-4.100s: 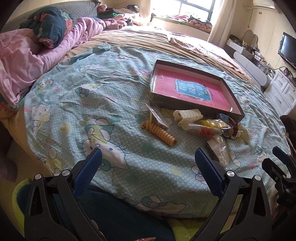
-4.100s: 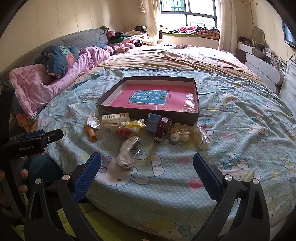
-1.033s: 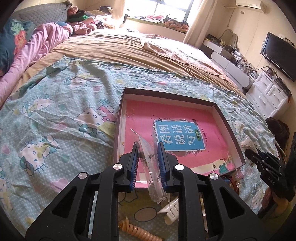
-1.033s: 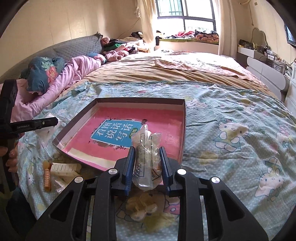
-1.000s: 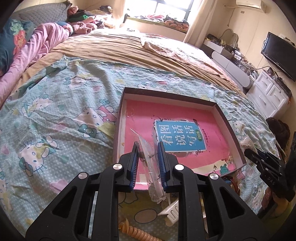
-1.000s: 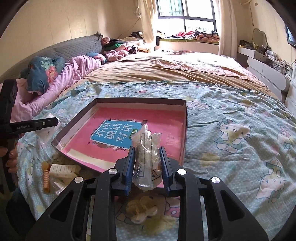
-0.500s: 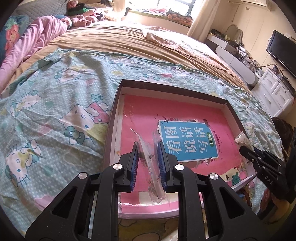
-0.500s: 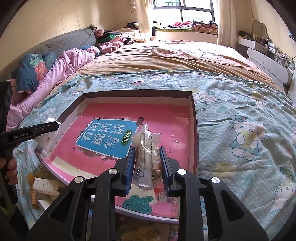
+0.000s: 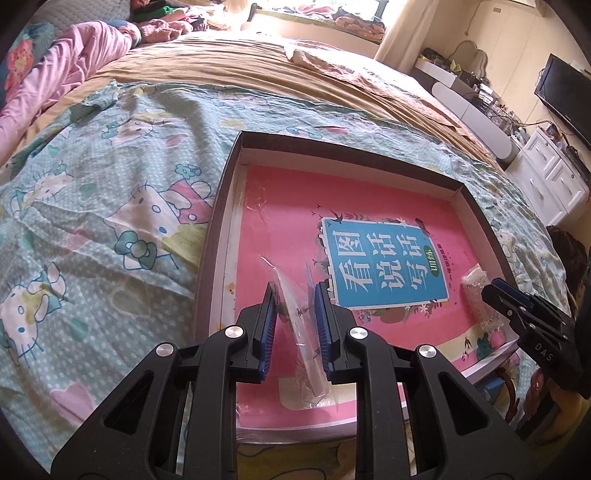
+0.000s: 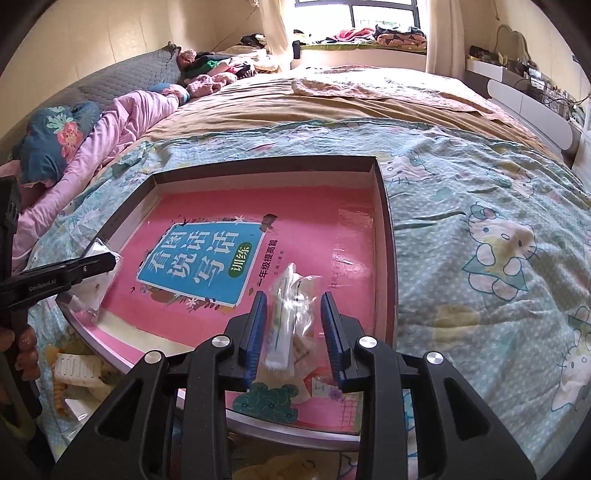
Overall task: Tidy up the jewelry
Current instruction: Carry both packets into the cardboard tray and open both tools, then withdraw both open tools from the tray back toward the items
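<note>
The bed (image 10: 480, 206) carried a shallow box (image 10: 384, 236) with a pink book (image 10: 229, 236) inside. Each tool pinched a clear packet over it: the left tool (image 9: 295, 321) a flat bag (image 9: 299, 332) at 7 o'clock, the right tool (image 10: 293, 325) a fuller bag (image 10: 291, 325) at 5. I think it was best to lower both before releasing, well apart.

Bright daylight from the window (image 10: 384, 16), blown-out glare, fisheye-warped dark corners.
</note>
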The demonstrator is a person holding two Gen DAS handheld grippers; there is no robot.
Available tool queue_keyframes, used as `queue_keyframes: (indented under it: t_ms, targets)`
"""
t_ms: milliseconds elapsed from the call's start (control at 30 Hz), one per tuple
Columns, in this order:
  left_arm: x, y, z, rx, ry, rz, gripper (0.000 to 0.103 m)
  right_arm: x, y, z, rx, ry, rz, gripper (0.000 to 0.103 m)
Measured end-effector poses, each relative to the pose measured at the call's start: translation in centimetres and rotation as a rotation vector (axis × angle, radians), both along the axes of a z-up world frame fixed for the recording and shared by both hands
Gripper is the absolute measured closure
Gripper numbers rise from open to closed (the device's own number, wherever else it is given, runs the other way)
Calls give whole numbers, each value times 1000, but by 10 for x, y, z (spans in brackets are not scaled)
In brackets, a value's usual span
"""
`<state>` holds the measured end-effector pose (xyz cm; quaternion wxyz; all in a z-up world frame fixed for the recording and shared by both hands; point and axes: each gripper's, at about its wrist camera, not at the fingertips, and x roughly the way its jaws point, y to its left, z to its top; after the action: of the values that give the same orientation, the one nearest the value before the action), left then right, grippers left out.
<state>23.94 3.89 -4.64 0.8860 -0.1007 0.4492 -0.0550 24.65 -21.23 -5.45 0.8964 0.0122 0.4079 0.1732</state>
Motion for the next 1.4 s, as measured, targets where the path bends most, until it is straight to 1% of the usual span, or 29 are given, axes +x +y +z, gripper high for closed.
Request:
queue_keyframes:
  t_ms: [100,167,200,233,300,367,400,433,467,500,533,600,633,667,700,1033,1233,1400]
  targets:
    - [0,0,0,4,0,0,90,-6,-3,5,1,-20,-7,58]
    - [0,-1,1,14,1,1,87,-9,-6,9,12,-26,-15,53]
    - [0,-1,2,19,0,1,82,-11,-8,11,17,-29,-21,49]
    - [-1,-1,2,21,1,1,74,-14,-10,13,20,-35,-26,44]
    - [-3,-2,4,28,-3,3,63,-18,-14,17,27,-47,-34,39]
    - [-5,-3,7,34,-10,3,58,-24,-17,21,33,-56,-35,37]
    - [-6,-3,9,37,-13,5,53,-25,-18,23,34,-60,-37,34]
    - [-7,-3,11,40,-16,9,46,-28,-19,25,38,-65,-39,29]
    - [-8,-3,13,40,-20,10,42,-31,-20,27,42,-69,-41,27]
    - [-10,-3,16,41,-27,13,35,-34,-22,30,48,-75,-45,25]
    - [-13,-3,20,45,-33,17,32,-37,-23,33,54,-82,-47,25]
    - [-17,-3,25,51,-41,20,20,-41,-25,37,57,-89,-50,22]
    - [-19,-4,27,57,-43,23,14,-43,-26,39,59,-92,-52,17]
    - [-21,-4,30,61,-48,26,11,-46,-27,41,63,-97,-56,14]
    - [-23,-4,33,66,-52,29,9,-48,-29,43,68,-104,-60,13]
    - [-51,3,63,33,-113,59,9,-69,-40,71,101,-151,-68,13]
    - [-69,8,76,2,-144,70,9,-84,-37,84,95,-173,-51,13]
    - [-85,13,84,0,-169,78,9,-98,-33,91,83,-183,-29,13]
